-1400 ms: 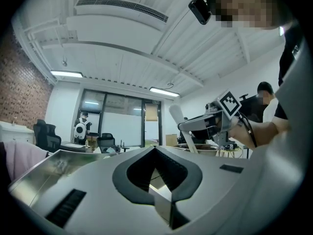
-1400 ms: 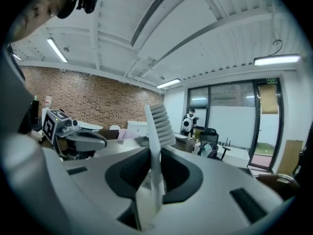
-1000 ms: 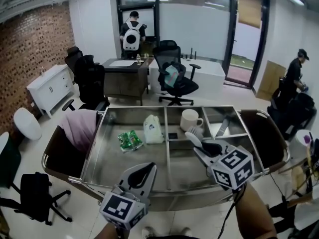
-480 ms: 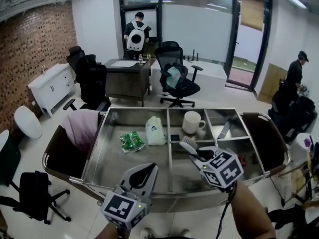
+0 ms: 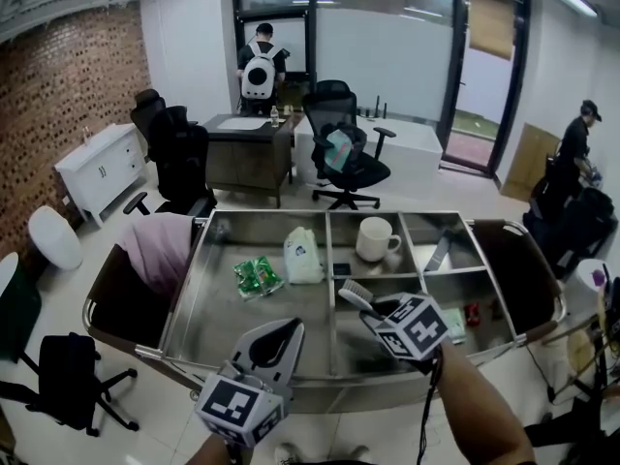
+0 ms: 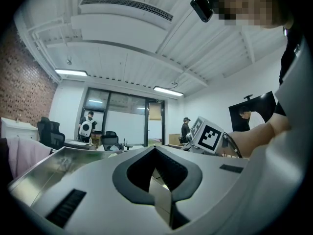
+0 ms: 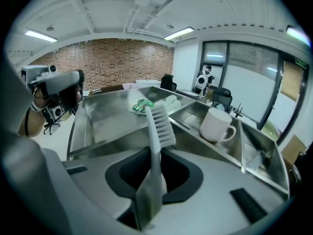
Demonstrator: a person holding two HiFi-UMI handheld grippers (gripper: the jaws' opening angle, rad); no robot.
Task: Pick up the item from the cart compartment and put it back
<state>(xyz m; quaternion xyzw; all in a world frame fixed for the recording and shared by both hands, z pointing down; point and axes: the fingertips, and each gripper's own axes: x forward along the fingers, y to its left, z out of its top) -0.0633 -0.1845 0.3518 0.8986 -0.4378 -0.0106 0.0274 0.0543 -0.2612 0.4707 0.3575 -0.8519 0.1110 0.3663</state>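
A white brush (image 5: 352, 294) with a bristle head sticks out of my right gripper (image 5: 376, 310), which is shut on its handle above the steel cart (image 5: 194, 289), near the divider of the front middle compartment. In the right gripper view the brush (image 7: 159, 126) rises from between the jaws of the right gripper (image 7: 152, 180), bristles facing right. My left gripper (image 5: 281, 329) hovers at the cart's front edge, shut with nothing in it. In the left gripper view the left gripper (image 6: 155, 177) has its tips together.
A white mug (image 5: 373, 237) stands in the back middle compartment. A green packet (image 5: 255, 275) and a white pouch (image 5: 301, 254) lie in the large left bay. Office chairs, desks and people stand behind the cart. A pink cloth (image 5: 160, 245) hangs at its left end.
My right gripper has carried the brush leftwards and nearer to me, from over the right compartments to the middle divider. The left gripper has stayed still.
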